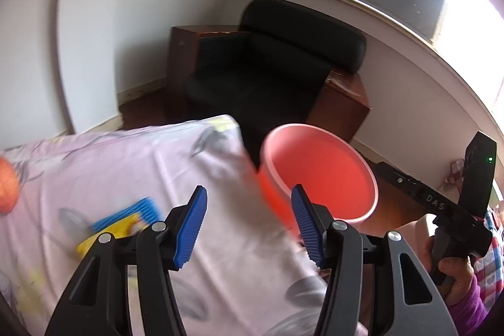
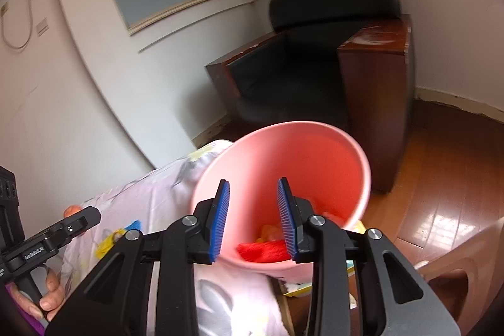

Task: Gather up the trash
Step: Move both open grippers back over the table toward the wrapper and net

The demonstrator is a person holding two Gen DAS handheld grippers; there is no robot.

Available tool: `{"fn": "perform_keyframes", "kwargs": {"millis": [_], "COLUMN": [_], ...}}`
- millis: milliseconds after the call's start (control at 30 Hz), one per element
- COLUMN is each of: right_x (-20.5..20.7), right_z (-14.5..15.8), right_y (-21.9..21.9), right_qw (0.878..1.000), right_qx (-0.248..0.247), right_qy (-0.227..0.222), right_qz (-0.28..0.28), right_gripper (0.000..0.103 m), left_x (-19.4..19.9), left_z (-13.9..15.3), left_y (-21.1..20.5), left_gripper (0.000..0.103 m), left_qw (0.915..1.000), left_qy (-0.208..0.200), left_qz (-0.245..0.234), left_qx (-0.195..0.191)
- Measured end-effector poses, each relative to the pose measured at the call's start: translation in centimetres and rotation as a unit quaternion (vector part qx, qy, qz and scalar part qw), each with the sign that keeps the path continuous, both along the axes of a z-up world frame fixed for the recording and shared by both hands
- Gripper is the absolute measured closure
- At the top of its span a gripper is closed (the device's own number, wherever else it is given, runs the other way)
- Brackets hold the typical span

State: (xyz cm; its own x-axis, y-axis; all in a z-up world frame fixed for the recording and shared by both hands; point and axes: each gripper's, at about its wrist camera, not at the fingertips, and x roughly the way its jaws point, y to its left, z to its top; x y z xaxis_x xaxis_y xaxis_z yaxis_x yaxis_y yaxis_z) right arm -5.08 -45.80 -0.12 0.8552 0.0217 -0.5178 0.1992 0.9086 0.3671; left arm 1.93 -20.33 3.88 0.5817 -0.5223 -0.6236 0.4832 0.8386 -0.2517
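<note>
A pink bucket stands beside the corner of a table under a pale floral cloth; it also shows in the left wrist view. Red and yellow trash lies in its bottom. My right gripper is open and empty above the bucket's mouth. My left gripper is open and empty over the table's edge. A blue and yellow wrapper lies on the cloth to its left; it also shows in the right wrist view. An orange thing sits at the far left.
A black armchair with brown wooden sides stands in the far corner. The floor is glossy wood. A brown plastic chair is at the lower right. White walls and a window are behind.
</note>
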Motion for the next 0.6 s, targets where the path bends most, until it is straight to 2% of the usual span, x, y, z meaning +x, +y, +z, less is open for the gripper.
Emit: {"fn": "perform_keyframes", "kwargs": {"millis": [200,433,600], "right_x": [0.8,1.9,2.5], "right_z": [-0.3,-1.5,-2.4], "right_y": [4.0,8.5,10.8], "right_qw": [0.999,0.993,0.987], "right_qx": [-0.003,0.005,0.001], "right_qy": [0.007,0.031,0.053], "right_qz": [0.054,0.116,0.149], "right_gripper": [0.071,0.071,0.071], "left_x": [-0.9,-2.0,-1.8], "left_z": [-1.0,-3.7,-4.8], "left_y": [6.1,12.9,14.5], "left_gripper": [0.046,0.046,0.046], "left_qw": [0.998,0.9903,0.9894], "left_qy": [0.012,0.045,0.052], "left_qz": [0.062,0.131,0.134], "left_qx": [0.002,0.014,0.019]}}
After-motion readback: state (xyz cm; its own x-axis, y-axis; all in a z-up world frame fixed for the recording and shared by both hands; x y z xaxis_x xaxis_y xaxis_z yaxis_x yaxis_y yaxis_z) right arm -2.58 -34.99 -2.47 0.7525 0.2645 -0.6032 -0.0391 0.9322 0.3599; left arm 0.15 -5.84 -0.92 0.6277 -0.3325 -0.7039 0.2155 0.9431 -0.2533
